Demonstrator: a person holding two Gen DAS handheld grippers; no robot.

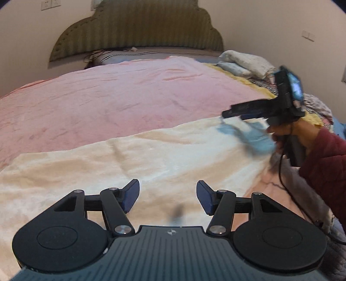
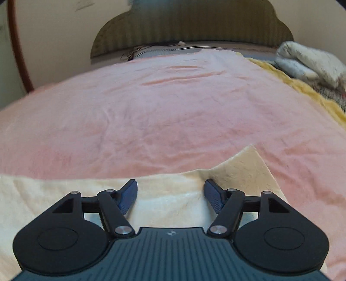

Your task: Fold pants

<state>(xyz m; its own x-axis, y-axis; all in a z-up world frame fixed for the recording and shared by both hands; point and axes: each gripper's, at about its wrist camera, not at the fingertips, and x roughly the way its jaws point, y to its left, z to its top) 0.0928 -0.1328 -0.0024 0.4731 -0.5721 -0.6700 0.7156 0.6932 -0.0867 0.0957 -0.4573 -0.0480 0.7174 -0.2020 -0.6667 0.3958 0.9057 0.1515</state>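
On the bed's pink cover (image 2: 164, 112) the cream pants (image 1: 134, 160) lie flat — both the left claw (image 1: 168, 197) and right claw (image 2: 170, 197) hover wide apart and empty, seemingly positioned to grasp an edge.

A pink sheet (image 2: 164, 112) covers the bed ahead of both hand-held grippers, running to a scalloped, striped headboard (image 1: 138, 28) against a cream wall (image 1: 26, 43). A cream fleece blanket (image 1: 129, 164) lies nearest the fingers, over the pink sheet. Ahead to the right, a yellow blanket edge (image 2: 302, 90) borders rolled white bedding (image 2: 309, 62). Wall sockets (image 1: 50, 4) sit upper left.
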